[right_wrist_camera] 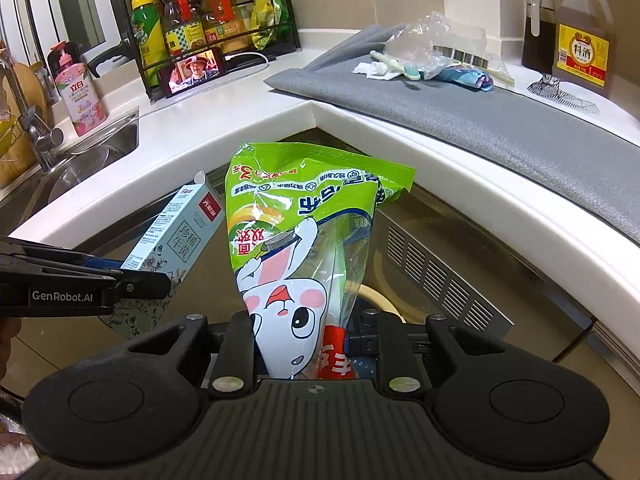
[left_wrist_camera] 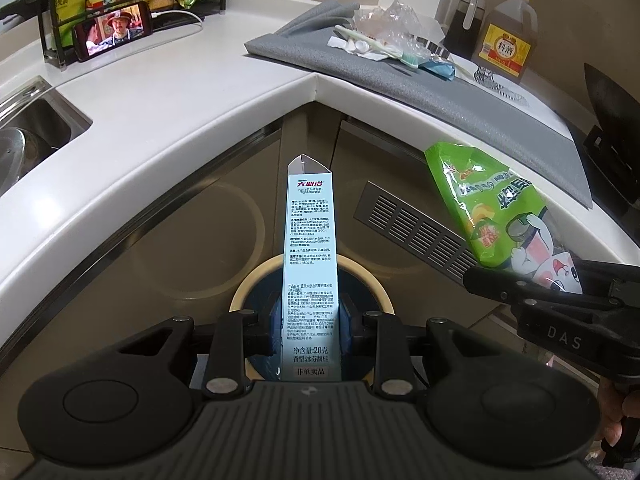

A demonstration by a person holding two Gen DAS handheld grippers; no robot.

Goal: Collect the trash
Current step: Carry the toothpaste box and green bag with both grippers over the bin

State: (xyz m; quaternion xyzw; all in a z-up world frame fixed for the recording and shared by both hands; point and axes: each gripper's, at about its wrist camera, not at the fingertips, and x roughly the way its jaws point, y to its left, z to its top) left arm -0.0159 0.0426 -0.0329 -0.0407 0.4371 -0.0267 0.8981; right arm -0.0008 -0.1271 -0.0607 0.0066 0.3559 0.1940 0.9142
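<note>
Cardboard and film are what the two grippers carry here, and both look light. The toothpaste box (left_wrist_camera: 311,264) is a slim, stiff carton with one end flap open; it should hold its shape under a firm pinch across its narrow faces, though squeezing near the open end could crush it. The green snack bag (right_wrist_camera: 308,240) is soft, crinkly plastic, apparently empty or nearly so, probably slippery, and best held by a gathered fold near one end.

The left gripper (left_wrist_camera: 310,316) has its jaws drawn in to the width of the carton, its blue pads pressing the box's lower part on both sides, so the box stands up along the fingers. Directly beneath it sits a round bin (left_wrist_camera: 376,286) with a pale rim and dark interior, on the floor in front of the cabinet.

The right gripper (right_wrist_camera: 310,344) is narrowed onto the bunched lower end of the bag, which fans out above the fingers; the bin's rim shows just behind it. Both items hang over or just beside the bin's mouth.

More rubbish lies on the grey mat (right_wrist_camera: 460,116) on the counter: a toothbrush (right_wrist_camera: 396,66), crumpled clear plastic (right_wrist_camera: 436,40) and tissue.
</note>
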